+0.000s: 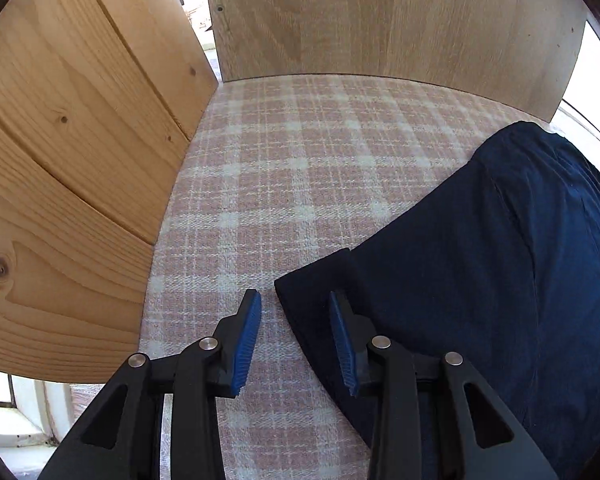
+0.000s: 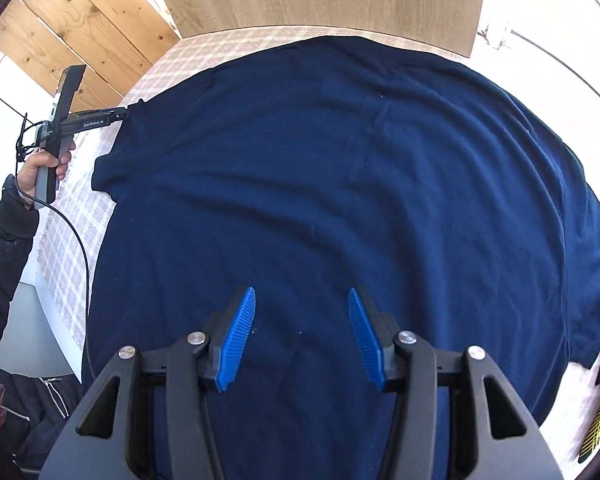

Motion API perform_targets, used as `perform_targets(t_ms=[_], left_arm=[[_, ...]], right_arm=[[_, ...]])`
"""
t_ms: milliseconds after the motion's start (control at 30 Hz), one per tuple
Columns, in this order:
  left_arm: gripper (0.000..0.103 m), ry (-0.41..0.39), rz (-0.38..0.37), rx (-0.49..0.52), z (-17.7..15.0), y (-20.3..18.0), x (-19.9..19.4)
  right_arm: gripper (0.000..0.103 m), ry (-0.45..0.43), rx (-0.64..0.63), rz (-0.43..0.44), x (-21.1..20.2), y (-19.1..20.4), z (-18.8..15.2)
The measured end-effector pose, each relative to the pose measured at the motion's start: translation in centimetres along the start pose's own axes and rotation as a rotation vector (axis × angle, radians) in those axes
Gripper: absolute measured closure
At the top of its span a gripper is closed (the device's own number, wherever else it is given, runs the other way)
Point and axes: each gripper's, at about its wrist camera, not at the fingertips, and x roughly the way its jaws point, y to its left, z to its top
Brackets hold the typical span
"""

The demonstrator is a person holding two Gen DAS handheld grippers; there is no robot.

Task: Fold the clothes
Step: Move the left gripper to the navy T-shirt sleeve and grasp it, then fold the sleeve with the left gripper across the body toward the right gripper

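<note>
Lying flat on the checked cloth (image 1: pixel 284 168) is a big blue shirt (image 2: pixel 340 184). The left gripper (image 1: pixel 296 320) hangs over its sleeve (image 1: pixel 320 280) corner, fingers apart, pinching nothing. The right gripper (image 2: pixel 302 320) hangs over the shirt's middle, fingers spread, holding nothing.

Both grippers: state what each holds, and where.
Nothing is held. Left gripper straddles the navy shirt's sleeve cuff, jaws open; right gripper hovers open above it.
</note>
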Motion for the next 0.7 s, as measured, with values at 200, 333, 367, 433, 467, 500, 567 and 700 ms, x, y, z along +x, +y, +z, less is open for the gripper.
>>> perform_targets(t_ms=[200, 333, 367, 433, 467, 500, 567, 700], left_arm=[[0.084, 0.006, -0.026, 0.049, 0.3, -0.8, 0.3], [0.096, -0.002, -0.041, 0.048, 0.3, -0.9, -0.1], [0.096, -0.008, -0.052, 0.043, 0.2, -0.9, -0.4], [0.096, -0.021, -0.090, 0.021, 0.2, -0.8, -1.3], [0.097, -0.028, -0.117, 0.003, 0.2, -0.7, -2.0], [0.097, -0.035, -0.144, -0.016, 0.3, -0.6, -2.7], [0.097, -0.055, -0.212, -0.054, 0.7, -0.6, -4.5], [0.097, -0.085, -0.307, -0.054, 2.3, -2.7, -8.2]], right_arm=[[0.054, 0.004, 0.046, 0.020, 0.3, -1.3, -0.5], [0.054, 0.002, 0.041, 0.022, 0.2, -1.2, -0.8], [0.054, 0.001, 0.035, 0.017, 0.2, -1.1, -0.8], [0.054, 0.002, 0.021, 0.007, 0.2, -1.0, -0.7], [0.054, 0.000, 0.019, 0.007, 0.2, -0.9, -0.7], [0.054, -0.001, 0.019, 0.008, 0.2, -0.9, -0.6], [0.054, -0.011, 0.025, 0.014, 0.1, -1.0, -0.5], [0.054, -0.033, 0.037, 0.053, 0.0, -1.0, -0.1]])
